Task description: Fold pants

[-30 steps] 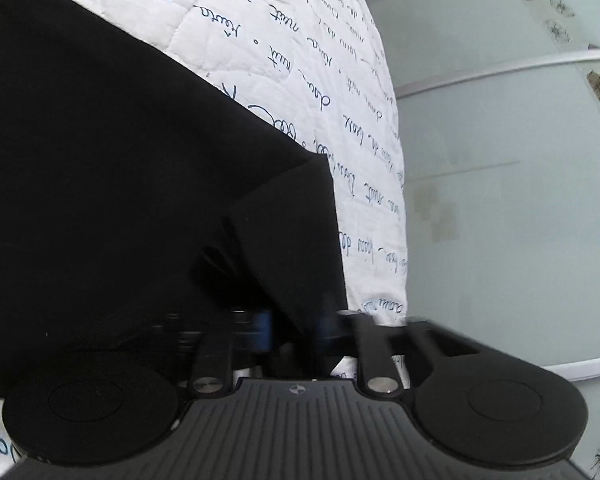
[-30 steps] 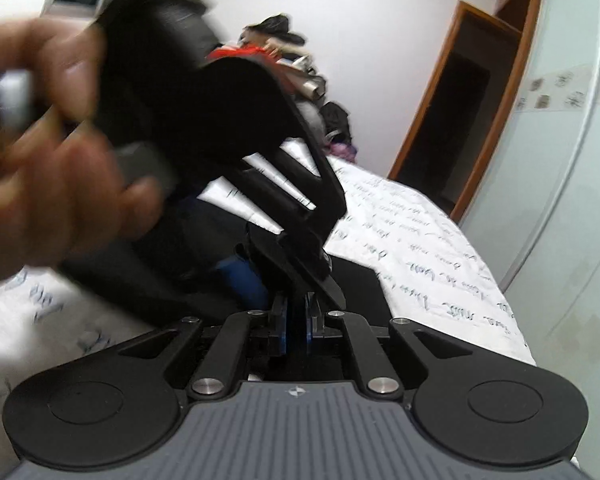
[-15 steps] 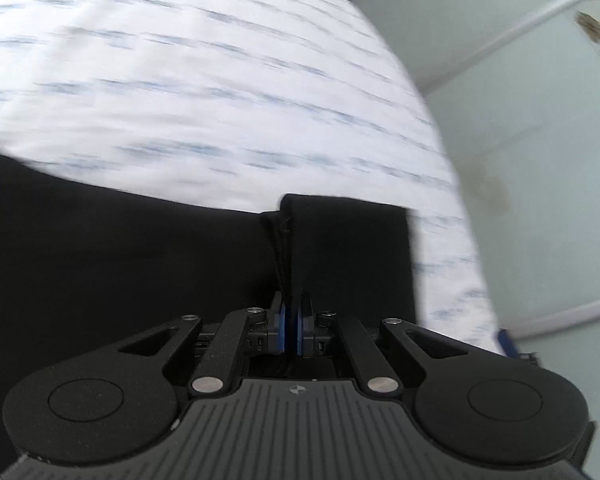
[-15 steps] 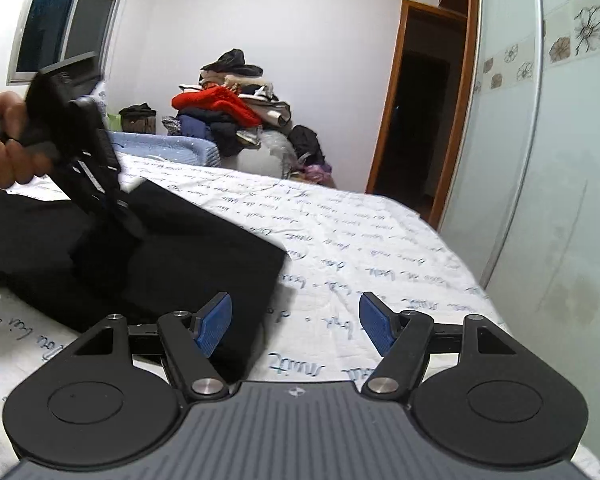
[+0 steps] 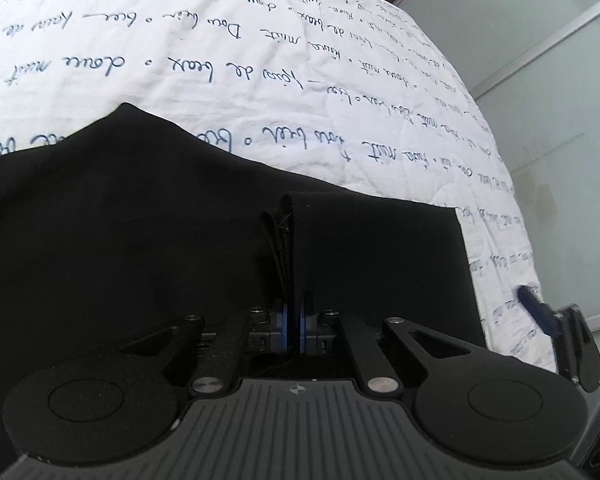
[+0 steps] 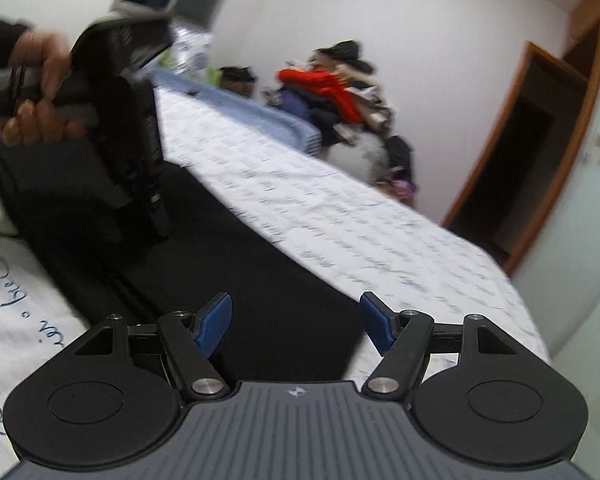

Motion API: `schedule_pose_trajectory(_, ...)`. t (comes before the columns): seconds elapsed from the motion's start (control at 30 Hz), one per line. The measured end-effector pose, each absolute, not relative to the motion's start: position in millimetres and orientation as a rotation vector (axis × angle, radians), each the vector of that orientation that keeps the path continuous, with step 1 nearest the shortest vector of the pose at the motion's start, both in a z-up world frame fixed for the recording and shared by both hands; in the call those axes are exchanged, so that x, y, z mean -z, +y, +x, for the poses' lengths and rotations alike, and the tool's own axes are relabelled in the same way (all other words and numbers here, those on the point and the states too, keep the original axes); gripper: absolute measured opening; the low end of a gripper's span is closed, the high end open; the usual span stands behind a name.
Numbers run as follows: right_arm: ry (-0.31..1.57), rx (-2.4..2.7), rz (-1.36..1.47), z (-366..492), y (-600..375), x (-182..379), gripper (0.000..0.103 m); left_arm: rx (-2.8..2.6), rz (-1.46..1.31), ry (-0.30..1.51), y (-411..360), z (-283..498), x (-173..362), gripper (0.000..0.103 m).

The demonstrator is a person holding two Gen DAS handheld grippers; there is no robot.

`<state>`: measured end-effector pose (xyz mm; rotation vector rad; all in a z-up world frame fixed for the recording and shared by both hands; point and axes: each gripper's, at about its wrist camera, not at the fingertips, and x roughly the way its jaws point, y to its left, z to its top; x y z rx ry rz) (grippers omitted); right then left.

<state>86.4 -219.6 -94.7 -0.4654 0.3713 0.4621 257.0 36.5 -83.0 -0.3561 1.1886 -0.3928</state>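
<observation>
The black pants (image 5: 148, 240) lie folded on the white quilt (image 5: 260, 60) with blue script. My left gripper (image 5: 292, 328) is shut on a doubled edge of the pants, which stands up as a thin ridge (image 5: 282, 240) between the blue pads. In the right wrist view a hand (image 6: 36, 92) holds that left gripper (image 6: 156, 208) tilted down onto the cloth. My right gripper (image 6: 296, 324) stands open just above the pants (image 6: 260, 272), with nothing between its pads. One of its blue pads (image 5: 538, 312) shows at the right edge of the left wrist view.
A pile of clothes (image 6: 336, 92) and a blue blanket (image 6: 260, 116) sit at the far end of the bed. A dark doorway (image 6: 520, 184) lies beyond. A pale wardrobe door (image 5: 540, 80) runs close along the bed's right edge (image 5: 512, 208).
My right gripper has opened, let go of the black cloth and drawn back, and its view has tilted. My left gripper has carried the pants' edge across, staying shut on it.
</observation>
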Motion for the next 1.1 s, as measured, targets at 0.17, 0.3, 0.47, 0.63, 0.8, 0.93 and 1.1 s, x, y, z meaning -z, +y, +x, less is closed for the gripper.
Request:
schedule_pose_trajectory(0.17, 0.489, -0.518, -0.475, 102.0, -207.3, 118.0, 0.070, 0.389, -0.413, 1.163, 49.8, 245.3, 75.4, 0.006)
schedule_pose_trajectory(0.3, 0.429, -0.527, -0.477, 86.3, -212.0, 105.5, 0.071, 0.381, -0.408, 1.147, 68.3, 234.7, 69.3, 0.006)
schedule_pose_trajectory(0.47, 0.473, -0.527, -0.499, 91.7, -208.7, 117.1, 0.074, 0.340, -0.636, 1.248, 101.8, 239.2, 100.5, 0.010)
schedule_pose_trajectory(0.63, 0.419, -0.562, -0.346, 90.3, -213.0, 89.9, 0.074, 0.266, -0.585, 1.183, 116.5, 225.5, 76.4, 0.018)
schedule_pose_trajectory(0.8, 0.432, -0.533, -0.192, 109.9, -222.1, 73.1, 0.074, 0.228, -0.447, 0.967, 109.8, 197.2, 23.0, 0.021)
schedule_pose_trajectory(0.93, 0.533, -0.512, -0.160, 143.2, -217.8, 75.5, 0.075, 0.329, -0.408, 0.895, 69.5, 197.3, 23.9, 0.044)
schedule_pose_trajectory(1.1, 0.718, -0.497, -0.069, 196.7, -211.7, 92.4, 0.075, 0.288, -0.267, 0.951, 21.8, 219.4, 64.9, 0.044)
